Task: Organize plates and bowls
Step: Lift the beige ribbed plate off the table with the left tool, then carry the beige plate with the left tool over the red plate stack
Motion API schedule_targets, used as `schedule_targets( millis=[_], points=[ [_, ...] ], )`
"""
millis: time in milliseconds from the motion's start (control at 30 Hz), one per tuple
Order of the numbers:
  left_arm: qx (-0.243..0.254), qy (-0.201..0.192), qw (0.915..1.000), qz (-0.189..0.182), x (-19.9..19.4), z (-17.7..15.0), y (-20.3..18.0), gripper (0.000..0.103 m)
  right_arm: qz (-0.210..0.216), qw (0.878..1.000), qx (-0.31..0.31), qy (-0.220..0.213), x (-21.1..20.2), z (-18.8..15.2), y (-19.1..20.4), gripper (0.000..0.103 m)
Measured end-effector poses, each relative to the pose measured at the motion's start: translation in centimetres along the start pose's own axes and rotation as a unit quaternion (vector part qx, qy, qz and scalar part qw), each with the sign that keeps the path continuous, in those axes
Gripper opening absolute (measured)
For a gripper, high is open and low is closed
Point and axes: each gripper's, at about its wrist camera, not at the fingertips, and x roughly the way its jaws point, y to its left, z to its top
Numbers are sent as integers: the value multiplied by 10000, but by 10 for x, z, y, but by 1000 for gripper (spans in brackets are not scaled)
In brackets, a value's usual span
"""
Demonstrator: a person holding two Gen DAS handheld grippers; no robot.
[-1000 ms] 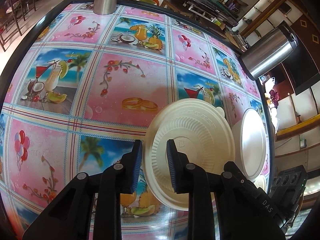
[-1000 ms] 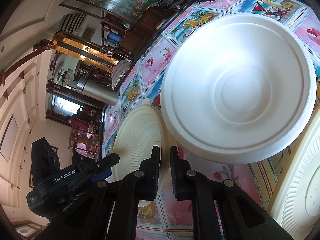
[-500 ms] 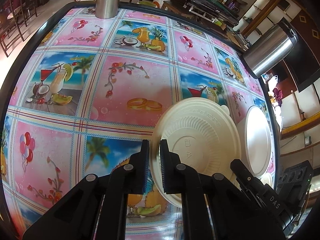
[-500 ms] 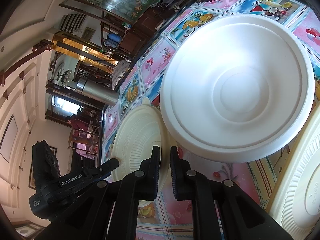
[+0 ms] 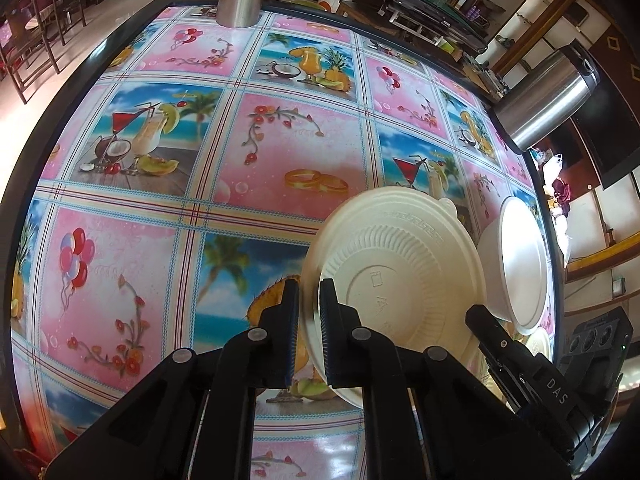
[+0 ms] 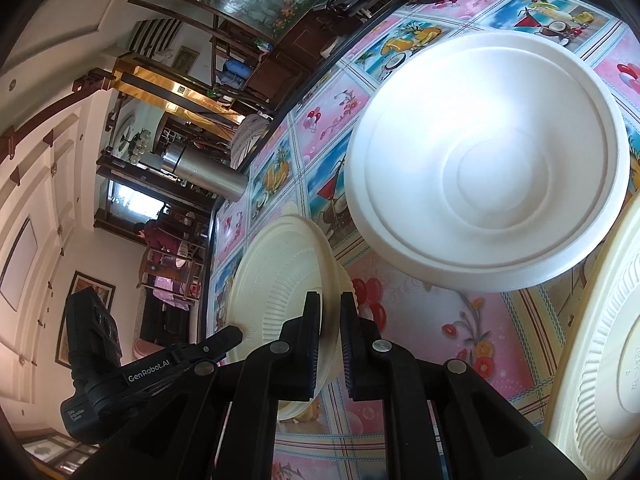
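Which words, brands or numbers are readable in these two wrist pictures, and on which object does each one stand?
"DAS": white letters on the black right gripper, seen from the left wrist.
"GenRobot.AI": white letters on the black left gripper, seen from the right wrist.
Small white print under it, on the same body: too small to read.
Embossed marks on the cream ribbed disposable plate: too faint to read.

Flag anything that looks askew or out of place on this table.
The cream plate is tilted off the tablecloth, its rim pinched by both the left gripper and right gripper. The white bowl sits upright. Nothing looks spilled or damaged.
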Motion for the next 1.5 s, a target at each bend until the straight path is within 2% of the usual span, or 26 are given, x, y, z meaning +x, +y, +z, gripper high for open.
schedule_targets(
  millis=[267,567,800,967,1167,1500],
  points=[
    [-120,97,9999,-6,-7,-29,7,8,-29,9998,-15,212,-3,-15,-4,9],
    [-223,135,9996,-122,-31,-83,12,8,88,9996,-176,195,-30,-46,-11,9],
    [-206,197,9985,-469,-46,-135,2,8,272,9990,-50,352,-58,-86,-42,10],
    [-206,-24,9978,-636,-64,-158,-2,8,311,9989,-85,344,-85,-106,-53,10],
    [-182,-164,9969,-750,-74,-181,-3,8,324,9988,-316,203,-121,-113,-51,10],
    [-112,-275,9969,-726,-69,-210,0,8,152,9988,-358,282,-136,-131,-63,10]
  ],
)
